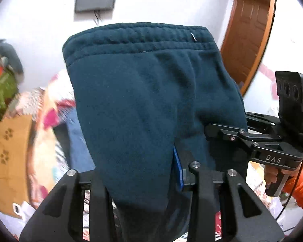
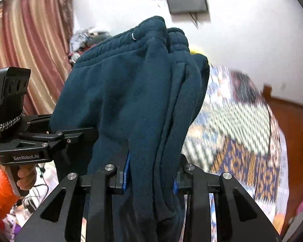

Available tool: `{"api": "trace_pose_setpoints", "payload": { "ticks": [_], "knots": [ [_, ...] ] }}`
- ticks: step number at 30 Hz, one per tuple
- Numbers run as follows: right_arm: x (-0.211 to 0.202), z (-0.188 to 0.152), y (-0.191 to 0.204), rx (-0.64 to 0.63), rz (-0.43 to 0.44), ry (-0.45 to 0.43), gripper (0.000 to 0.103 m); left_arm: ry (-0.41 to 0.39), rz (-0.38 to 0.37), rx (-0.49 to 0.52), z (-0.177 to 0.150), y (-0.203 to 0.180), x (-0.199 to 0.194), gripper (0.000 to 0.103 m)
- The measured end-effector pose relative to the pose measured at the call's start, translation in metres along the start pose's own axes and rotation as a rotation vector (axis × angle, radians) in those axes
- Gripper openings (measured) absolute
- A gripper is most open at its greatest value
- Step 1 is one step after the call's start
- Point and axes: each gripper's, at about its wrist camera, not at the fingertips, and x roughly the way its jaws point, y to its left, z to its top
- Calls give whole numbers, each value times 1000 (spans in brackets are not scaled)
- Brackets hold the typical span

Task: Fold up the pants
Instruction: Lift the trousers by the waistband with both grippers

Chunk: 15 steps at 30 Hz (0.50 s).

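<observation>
pants (image 1: 147, 100) lifted clear of the bed (image 2: 242, 121), waistband away from me, legs trailing back | left fingers (image 1: 177, 173) clamped on one side | right fingers (image 2: 149, 177) clamped on bunched other side | both level

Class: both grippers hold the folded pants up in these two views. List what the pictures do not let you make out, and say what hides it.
- Pant legs: left wrist view, the pants run off the bottom edge behind the left gripper.
- Surface below: right wrist view, motion blur smears the patterned cloth.
- Right gripper: its far pad is mostly covered by fabric.
- The person: only hands and orange sleeves show, at the edges.
</observation>
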Motion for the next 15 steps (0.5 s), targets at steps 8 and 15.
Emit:
{"api": "trace_pose_setpoints", "payload": {
  "ticks": [8,15],
  "knots": [
    [50,49,24,-7,53,-63,28,-44,94,-29,30,64,7,36],
    [117,66,17,17,67,-27,28,-14,130,-78,40,114,55,36]
  ]
}}
